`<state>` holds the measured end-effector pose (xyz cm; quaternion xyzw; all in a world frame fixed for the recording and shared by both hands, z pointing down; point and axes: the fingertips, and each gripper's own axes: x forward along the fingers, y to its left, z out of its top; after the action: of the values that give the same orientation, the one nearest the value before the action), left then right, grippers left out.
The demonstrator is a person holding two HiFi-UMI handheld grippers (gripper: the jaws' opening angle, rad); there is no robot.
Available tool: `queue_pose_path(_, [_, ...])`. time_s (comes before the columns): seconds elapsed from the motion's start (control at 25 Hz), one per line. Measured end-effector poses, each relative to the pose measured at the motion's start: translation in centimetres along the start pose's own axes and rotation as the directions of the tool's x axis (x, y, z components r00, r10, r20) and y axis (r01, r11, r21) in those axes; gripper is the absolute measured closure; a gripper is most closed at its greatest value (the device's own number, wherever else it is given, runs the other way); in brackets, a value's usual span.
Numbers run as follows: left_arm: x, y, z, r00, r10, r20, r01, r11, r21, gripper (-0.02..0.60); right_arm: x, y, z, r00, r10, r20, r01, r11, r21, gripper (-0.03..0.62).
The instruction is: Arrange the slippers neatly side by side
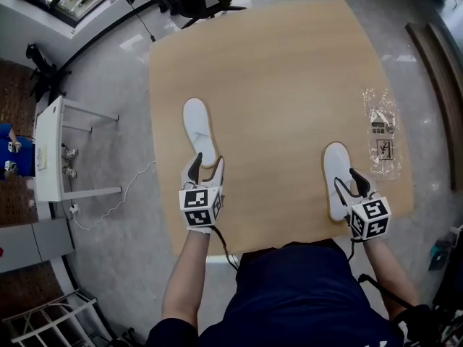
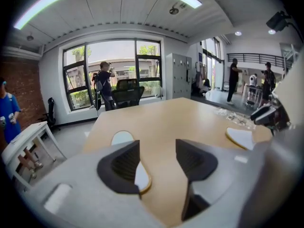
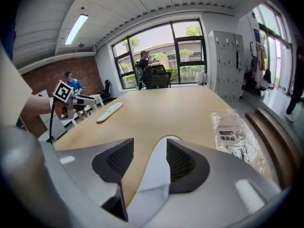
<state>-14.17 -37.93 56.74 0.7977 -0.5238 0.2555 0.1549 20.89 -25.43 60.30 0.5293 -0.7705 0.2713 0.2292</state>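
My left gripper [image 1: 206,163] and right gripper [image 1: 349,183] both gape, gripping nothing; the left slipper [image 1: 199,132] and right slipper [image 1: 336,170] lie well apart, not yet paired.

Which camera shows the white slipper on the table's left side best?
The head view: the flat white fabric slipper lies almost wholly visible from above. The left gripper view hides its middle behind the left tool; the right gripper view shows it far off, edge-on.
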Motion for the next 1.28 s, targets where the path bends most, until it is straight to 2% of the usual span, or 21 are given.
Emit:
queue_pose_path(0.24, [3.0,3.5,-1.9,0.998,0.037,-0.059,-0.038,0.999,-0.025,0.341,0.7,-0.4,-1.8,0.998,-0.062,0.006,0.063,0.996,-0.058,0.372])
queue_pose_path(0.6, [7.2,7.5,-5.6,0.984,0.078,-0.161,-0.078,0.997,0.002,0.341,2.4,-0.5,-5.1,0.994,-0.106,-0.042,0.102,0.992,-0.073,0.375])
queue_pose_path(1.0, [9.7,8.2,-8.3,0.972,0.064,-0.226,-0.072,0.997,-0.025,0.342,3.6,-1.3,-7.5,0.986,-0.150,-0.077,0.143,0.986,-0.085,0.381])
queue_pose_path(1.28, [9.9,7.7,-8.8,0.971,0.037,-0.236,-0.050,0.998,-0.047,0.365,4.5,-1.6,-9.3,0.980,-0.151,-0.126,0.143,0.987,-0.071,0.384])
